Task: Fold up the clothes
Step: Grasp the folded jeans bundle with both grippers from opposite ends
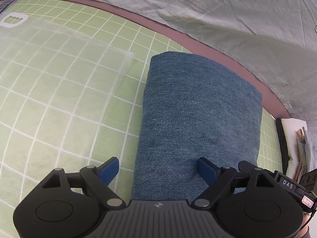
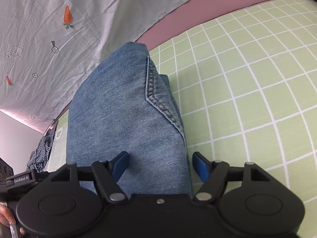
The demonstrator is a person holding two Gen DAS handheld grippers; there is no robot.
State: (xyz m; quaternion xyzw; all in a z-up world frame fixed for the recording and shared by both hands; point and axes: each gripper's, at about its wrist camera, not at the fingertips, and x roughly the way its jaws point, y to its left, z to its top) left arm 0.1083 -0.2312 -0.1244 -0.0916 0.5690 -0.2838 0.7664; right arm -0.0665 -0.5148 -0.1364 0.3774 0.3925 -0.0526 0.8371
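A green gridded desk (image 1: 59, 99) carries folded jeans (image 1: 198, 119). Both the left gripper (image 1: 158, 170) and right gripper (image 2: 159, 165) hold fingers apart, gripping nothing. Judged best: press the fold flat toward twelve o'clock before letting go.

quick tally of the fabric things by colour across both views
blue: 2, folded denim jeans and a crumpled checked garment
green: 1, checked mat
pale grey: 1, carrot-print sheet
translucent white: 1, bag
total: 5
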